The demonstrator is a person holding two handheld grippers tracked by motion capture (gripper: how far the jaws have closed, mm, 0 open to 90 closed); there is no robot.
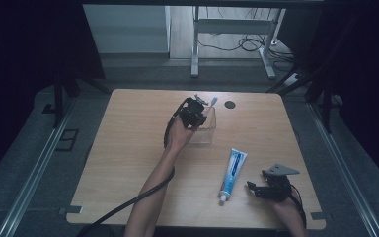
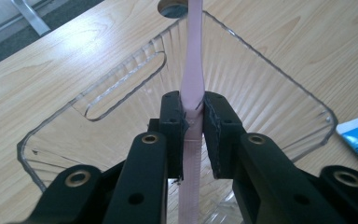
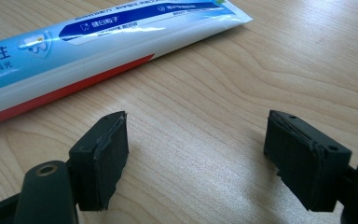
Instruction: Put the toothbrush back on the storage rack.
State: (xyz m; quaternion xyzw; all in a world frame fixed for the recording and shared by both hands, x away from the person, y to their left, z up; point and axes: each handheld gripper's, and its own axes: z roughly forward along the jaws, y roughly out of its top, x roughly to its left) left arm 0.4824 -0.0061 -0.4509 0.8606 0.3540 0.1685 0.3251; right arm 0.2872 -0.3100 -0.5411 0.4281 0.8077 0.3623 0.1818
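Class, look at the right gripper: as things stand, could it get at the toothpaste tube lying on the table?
Probably yes. The right gripper is open, with bare table between its jaws, and the toothpaste tube lies just beside it with nothing between them. The left gripper is busy holding the toothbrush.

Table (image 1: 128, 163): bears the container, the toothpaste tube and a round port.
Clear container (image 1: 205, 131): on the table's middle, toward the far edge; the left gripper (image 1: 193, 112) is over its left side.
Toothbrush (image 2: 192, 84): between the left gripper's jaws, its handle running down into the container and its head up past the far rim.
Round port (image 1: 230, 104): in the tabletop, just behind and right of the container.
Toothpaste tube (image 1: 232, 173): flat on the table, right of and nearer than the container, cap toward the near edge.
Right gripper (image 1: 256, 190): just right of the tube's cap end, apart from it, near the front right corner.
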